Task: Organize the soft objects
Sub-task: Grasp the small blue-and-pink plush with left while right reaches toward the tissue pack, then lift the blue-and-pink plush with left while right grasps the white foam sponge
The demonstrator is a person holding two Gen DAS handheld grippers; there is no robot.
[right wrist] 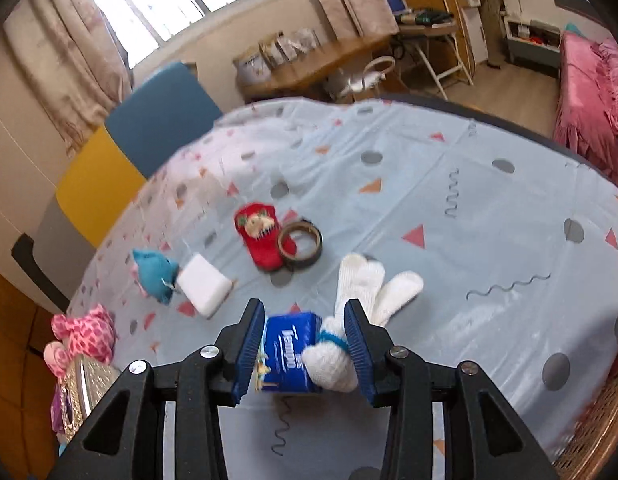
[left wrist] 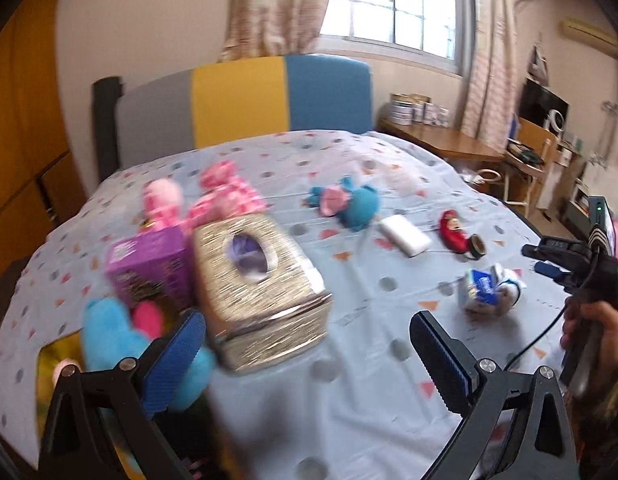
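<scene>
Right gripper (right wrist: 305, 344) clamps a tissue pack (right wrist: 287, 354) and white glove (right wrist: 361, 304) between its fingers. Left gripper (left wrist: 309, 356) stands wide open, holding nothing; tissue box (left wrist: 257, 288) just ahead.

right tongs (right wrist: 305, 346) clamping blue tissue pack (right wrist: 287, 350), white glove (right wrist: 359, 292)

On the bed lay four plush toys (left wrist: 349, 202), two boxes (left wrist: 261, 292), one white glove (right wrist: 365, 284), one tissue pack (right wrist: 289, 350), one tape roll (right wrist: 300, 244).

bare sheet (right wrist: 489, 220) right (toys (right wrist: 261, 236) left)
</scene>
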